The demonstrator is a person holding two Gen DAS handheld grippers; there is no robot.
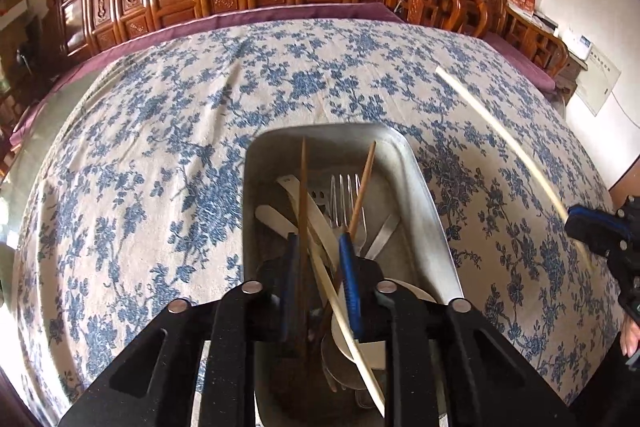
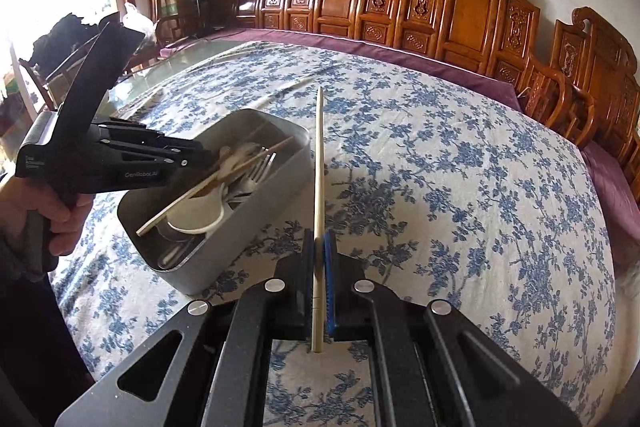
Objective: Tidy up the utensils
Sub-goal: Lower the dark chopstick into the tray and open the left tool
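While the left hand-held gripper (image 1: 320,239) hangs over the grey metal bin (image 1: 424,195), its blue pads are seen slightly apart, with a dark brown chopstick (image 1: 304,187) standing between them; whether that stick is pinched or already freed cannot be told. A second brown chopstick (image 1: 362,187) is leaned against the right pad, and a pale chopstick (image 1: 344,311) is laid slantwise across the bin's near end. Forks (image 1: 344,199), white spoons (image 1: 280,219) and a white cup (image 2: 196,215) are piled inside. The bin is set on the floral-clothed tabletop (image 1: 160,147), toward its near edge, left of centre.

Over on the right, the right hand-held gripper (image 2: 319,267) is clamped together on another pale chopstick (image 2: 319,163), gripped low on its length, with the long end pointed up and away toward the far edge. It is held above bare cloth just beside the bin's right wall, not yet over it.

Trouble could be met here. The grip so near one end leaves a long lever, so the stick could be swung or twisted out of the pads if it is knocked on the bin's rim. The two grippers are crowded around one narrow bin, and a clash could be caused if both are brought in together. The leaning sticks could be tipped out over the wall if they are nudged.
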